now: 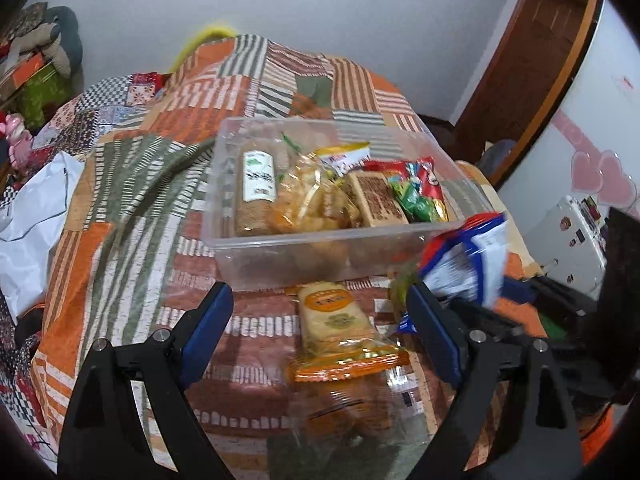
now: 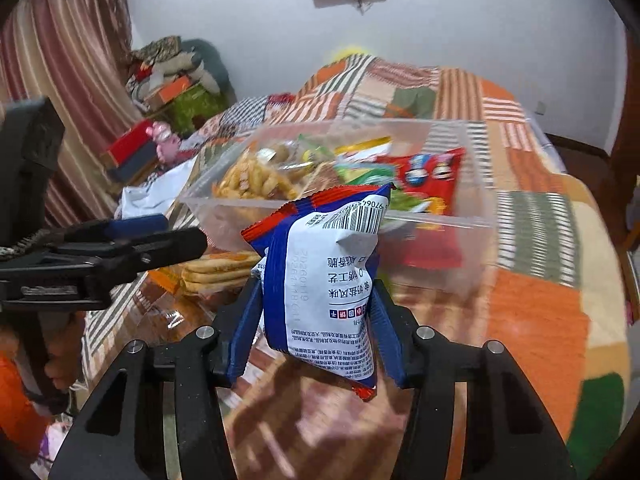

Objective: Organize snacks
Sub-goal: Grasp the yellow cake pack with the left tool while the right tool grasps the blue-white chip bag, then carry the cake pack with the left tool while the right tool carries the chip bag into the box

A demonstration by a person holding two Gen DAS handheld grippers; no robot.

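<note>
A clear plastic box [image 1: 280,258] on the patchwork-covered table holds several snack packets: a green-labelled roll [image 1: 258,184], a bag of fried sticks [image 1: 308,200] and a red packet [image 1: 420,180]. In front of it lies an orange-trimmed cracker packet [image 1: 332,320]. My left gripper [image 1: 318,296] is open above that packet, a finger on either side, not touching it. My right gripper [image 2: 316,286] is shut on a blue-and-white snack packet [image 2: 328,280], held upright off the table just before the box [image 2: 440,240]. That packet [image 1: 472,256] shows blurred at the right of the left wrist view.
A clear bag of brown snacks [image 1: 352,412] lies close in front of the cracker packet. A white plastic bag [image 1: 32,220] sits at the table's left edge. Boxes and cushions are stacked by the far wall [image 2: 172,80]. A white cabinet [image 1: 568,240] stands to the right.
</note>
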